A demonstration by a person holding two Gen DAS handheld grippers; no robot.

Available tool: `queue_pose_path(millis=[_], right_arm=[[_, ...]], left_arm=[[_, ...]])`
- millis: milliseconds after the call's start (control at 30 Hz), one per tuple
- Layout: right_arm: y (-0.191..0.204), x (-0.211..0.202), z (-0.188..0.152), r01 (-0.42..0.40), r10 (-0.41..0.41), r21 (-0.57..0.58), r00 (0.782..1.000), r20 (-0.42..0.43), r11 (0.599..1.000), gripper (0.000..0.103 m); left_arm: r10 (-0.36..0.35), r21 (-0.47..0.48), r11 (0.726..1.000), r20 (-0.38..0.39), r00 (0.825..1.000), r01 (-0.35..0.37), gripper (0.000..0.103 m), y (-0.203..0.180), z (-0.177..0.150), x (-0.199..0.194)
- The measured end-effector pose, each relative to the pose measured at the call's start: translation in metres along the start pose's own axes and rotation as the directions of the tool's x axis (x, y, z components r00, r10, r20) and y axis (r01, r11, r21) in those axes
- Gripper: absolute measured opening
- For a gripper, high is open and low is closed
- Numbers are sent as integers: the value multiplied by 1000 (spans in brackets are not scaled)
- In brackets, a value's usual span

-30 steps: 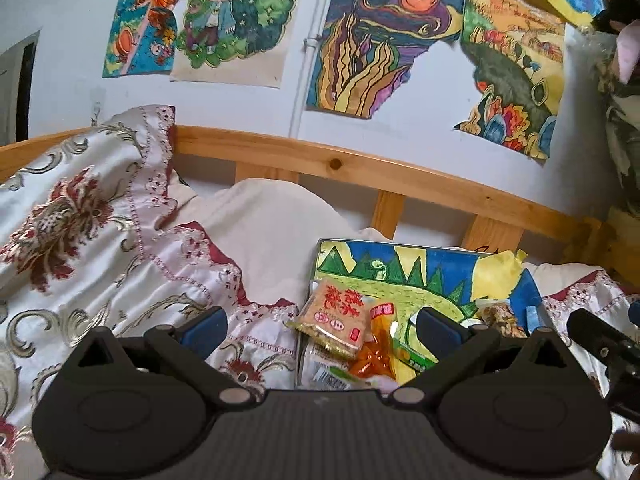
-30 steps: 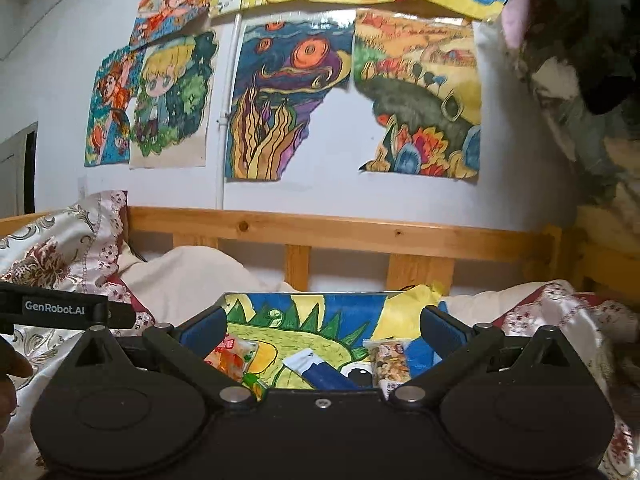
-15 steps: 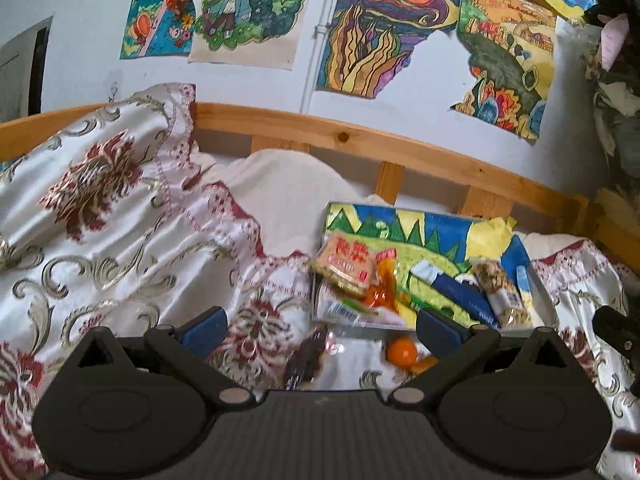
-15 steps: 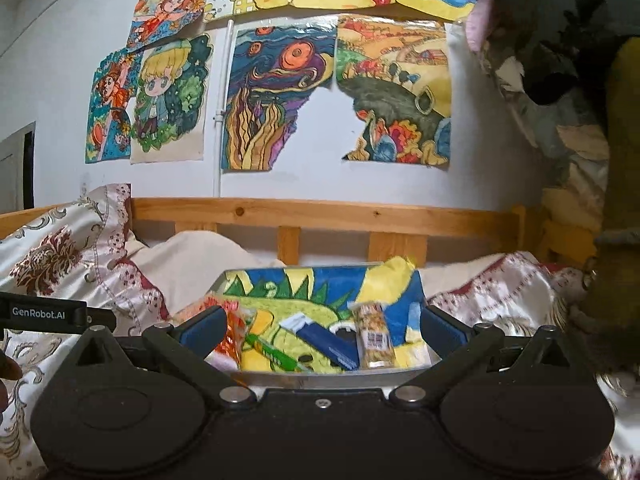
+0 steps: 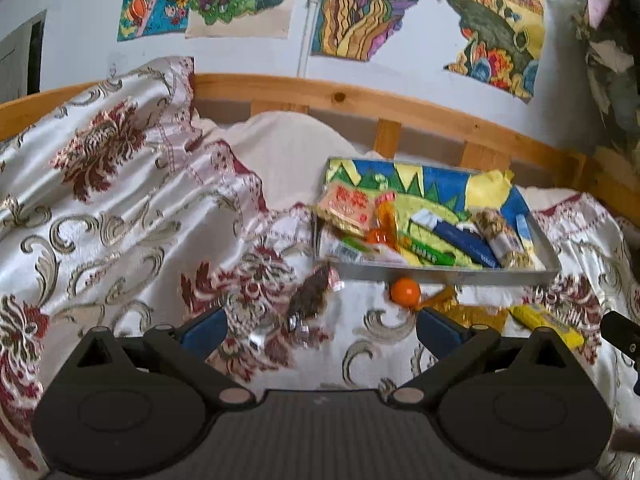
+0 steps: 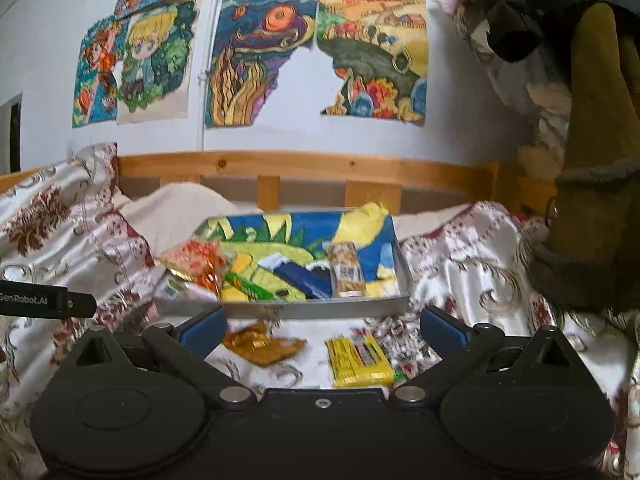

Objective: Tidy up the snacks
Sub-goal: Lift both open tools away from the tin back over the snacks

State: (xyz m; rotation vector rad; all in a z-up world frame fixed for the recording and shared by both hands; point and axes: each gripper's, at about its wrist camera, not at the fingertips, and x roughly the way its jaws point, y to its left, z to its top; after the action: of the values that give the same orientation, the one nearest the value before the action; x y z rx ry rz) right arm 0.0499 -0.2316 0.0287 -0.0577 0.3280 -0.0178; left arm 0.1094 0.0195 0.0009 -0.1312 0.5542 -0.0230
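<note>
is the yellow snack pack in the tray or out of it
Out. The yellow snack pack lies flat on the bedspread, in front of the tray, between the open right hand-held gripper's fingers.

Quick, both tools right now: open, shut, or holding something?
Left tool: open, holding nothing, above the floral bedspread.
Right tool: open, holding nothing, above the yellow snack packet.

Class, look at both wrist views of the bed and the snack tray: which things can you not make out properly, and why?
- Tray front row, right wrist view: the near wall hides the snacks' lower ends.
- Dark wrapper, left wrist view: blurred, label unreadable.
- Yellow packet, left wrist view: partly behind the gripper.
- Yellow packet's print, right wrist view: too blurred.
</note>
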Motion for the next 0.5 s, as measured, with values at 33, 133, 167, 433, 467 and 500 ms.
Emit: queue_pose_path(millis=[33, 133, 167, 433, 467, 500], right_arm=[[-1, 0, -3, 5, -5, 2, 1000, -9, 1000, 102], [-3, 1, -10, 15, -15, 9, 999, -40, 1000, 102], [-3, 2, -12, 17, -16, 9, 998, -53, 1000, 102], [-2, 3, -25, 19, -19, 1, 995, -93, 1000, 102], [-2, 3, -26, 19, -19, 0, 995, -98, 1000, 102], [-1, 4, -27, 20, -20, -1, 994, -103, 1000, 102]], left_arm=[[1, 3, 1000, -10, 1000, -1, 102, -1, -2, 1], [6, 14, 1000, -33, 999, -5, 102, -2, -9, 2], [7, 17, 1000, -38, 999, -7, 102, -2, -11, 3], [27, 40, 999, -77, 997, -24, 102, -4, -17, 7], [28, 42, 999, -80, 996, -25, 102, -4, -17, 7], [29, 44, 999, -84, 996, -25, 102, -4, -18, 8]])
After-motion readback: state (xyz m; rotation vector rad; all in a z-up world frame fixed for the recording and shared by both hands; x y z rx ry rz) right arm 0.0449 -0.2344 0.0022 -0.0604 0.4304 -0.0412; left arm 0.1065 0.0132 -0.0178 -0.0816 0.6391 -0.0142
